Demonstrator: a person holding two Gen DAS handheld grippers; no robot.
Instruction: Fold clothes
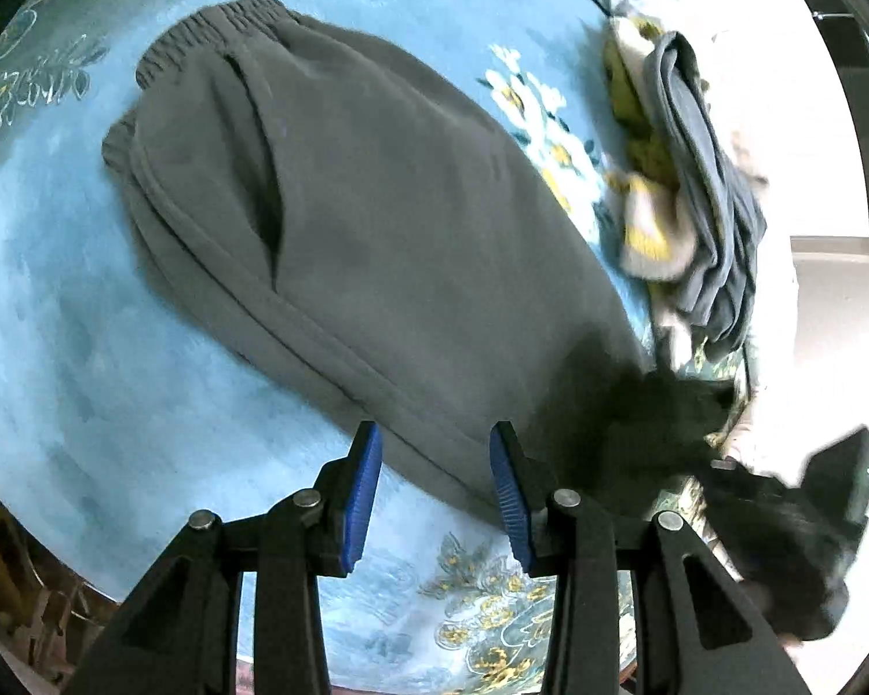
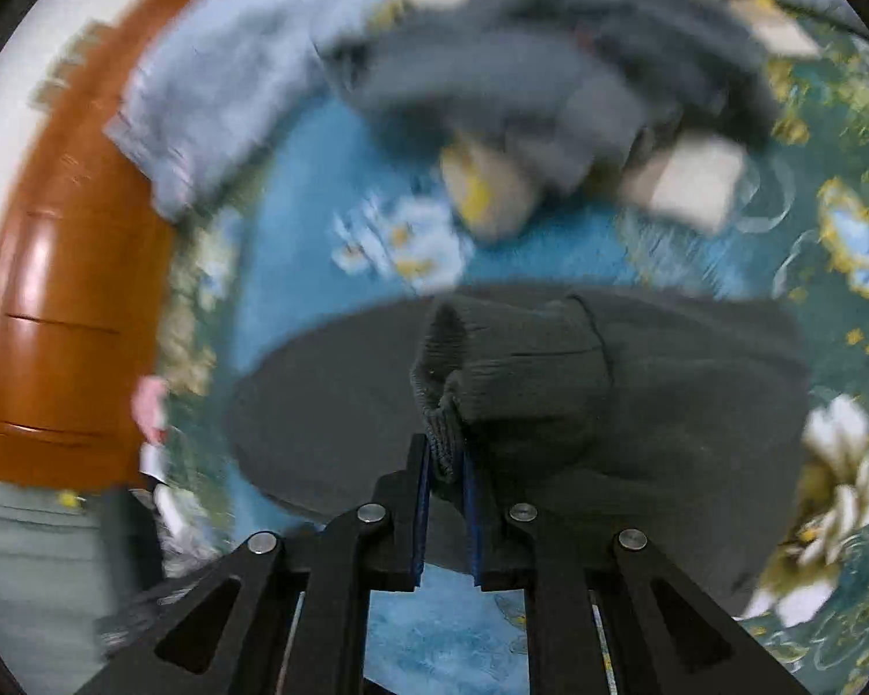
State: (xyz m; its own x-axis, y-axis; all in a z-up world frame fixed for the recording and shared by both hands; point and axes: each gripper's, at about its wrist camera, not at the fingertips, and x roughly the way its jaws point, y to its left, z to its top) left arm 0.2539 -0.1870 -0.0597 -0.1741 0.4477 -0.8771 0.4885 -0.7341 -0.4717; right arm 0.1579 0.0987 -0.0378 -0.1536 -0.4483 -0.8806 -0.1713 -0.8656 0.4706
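Two claws work over a pair of dark grey sweatpants (image 1: 342,220) spread on a blue flowered rug (image 1: 58,347).

From the right wrist view, the right claw (image 2: 447,466) is pinched nearly closed on a ribbed cuff (image 2: 443,434) of the sweatpants. The cuff bunches up between its blue pads (image 2: 424,498), and the leg it belongs to is lifted and doubled over the rest of the garment, which fills the space just ahead of the claw. Beyond the sweatpants, much blurred, lies a heap of other clothes: a pale blue fuzzy garment (image 2: 214,98) to the upper left and a grey garment (image 2: 550,58) across the top. A brown wooden cabinet (image 2: 69,266) stands along the left edge of the rug.

From the left wrist view, the left claw (image 1: 436,469) hangs partly open with nothing between its blue pads (image 1: 362,498). It sits above the lower hem edge of the sweatpants, not touching the cloth. The garment stretches away from it toward the upper left, ending in a gathered elastic waistband (image 1: 214,29), with a side pocket slit visible. At the lower right the fabric rises dark and blurred toward the other gripper's black body. Farther right, near the rug's edge, lies a pile of clothes (image 1: 701,185) in grey-blue, yellow and white.
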